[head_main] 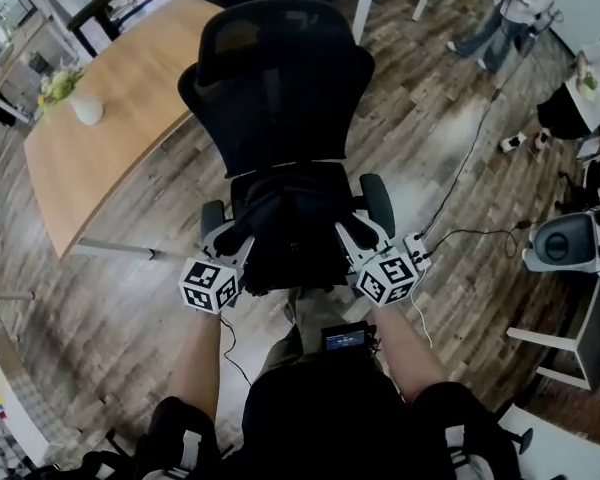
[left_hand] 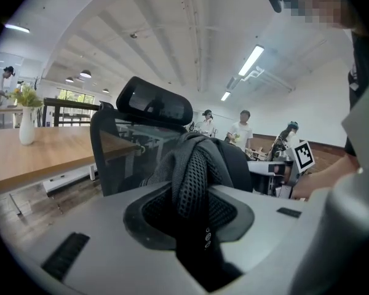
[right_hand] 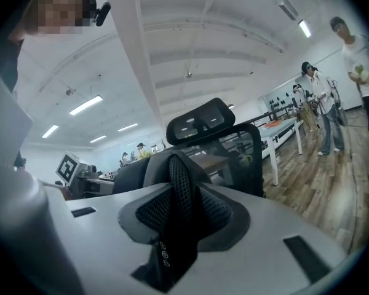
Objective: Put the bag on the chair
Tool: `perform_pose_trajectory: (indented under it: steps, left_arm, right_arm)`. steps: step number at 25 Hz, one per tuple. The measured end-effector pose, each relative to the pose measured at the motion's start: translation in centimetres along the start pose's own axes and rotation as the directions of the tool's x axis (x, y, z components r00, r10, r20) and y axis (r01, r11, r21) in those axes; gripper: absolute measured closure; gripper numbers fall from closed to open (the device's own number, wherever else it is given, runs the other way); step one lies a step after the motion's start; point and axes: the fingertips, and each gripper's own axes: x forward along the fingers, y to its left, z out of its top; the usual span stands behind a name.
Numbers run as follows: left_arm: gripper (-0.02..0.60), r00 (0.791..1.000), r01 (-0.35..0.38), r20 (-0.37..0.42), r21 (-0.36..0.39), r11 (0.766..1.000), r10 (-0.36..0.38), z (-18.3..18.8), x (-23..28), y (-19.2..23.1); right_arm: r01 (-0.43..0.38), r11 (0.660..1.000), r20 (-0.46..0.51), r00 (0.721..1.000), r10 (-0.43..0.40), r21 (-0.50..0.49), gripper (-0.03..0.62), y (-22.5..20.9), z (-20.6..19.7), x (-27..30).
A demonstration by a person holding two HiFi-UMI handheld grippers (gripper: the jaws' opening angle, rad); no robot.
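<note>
a: where's the bag (head_main: 285, 236)?
b: at the chair (head_main: 280, 78) seat, between the left hand-held gripper (head_main: 228, 240) and the right hand-held gripper (head_main: 354, 234).
a: the bench (head_main: 130, 118)?
b: left of the chair, vase (head_main: 86, 109) on it.

bare forearms (head_main: 198, 363) reaching forward, left gripper (head_main: 228, 240) and right gripper (head_main: 356, 236) level, fingers (left_hand: 80, 238) clamped on bag straps (left_hand: 194, 183)

bag (head_main: 285, 230) x1, chair (head_main: 276, 78) x1, tools (head_main: 227, 240) (head_main: 354, 232) x2
</note>
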Motion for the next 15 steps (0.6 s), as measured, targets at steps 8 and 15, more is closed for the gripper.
perform_pose_trajectory:
  steps: [8, 15]
  left_arm:
    - [0.469, 1.000, 0.004, -0.028, -0.014, 1.000, -0.004, -0.6, 4.7, 2.8]
    - [0.468, 0.994, -0.045, -0.100, -0.044, 0.998, 0.041, -1.5, 9.2, 6.5]
  right_arm:
    - [0.021, 1.000, -0.024, 1.000, -0.021, -0.013, 0.474, -4.3, -1.1, 4.2]
    - [0.085, 0.996, -0.064, 0.994, -0.085, 0.008, 0.472, -7.8, -2.3, 8.5]
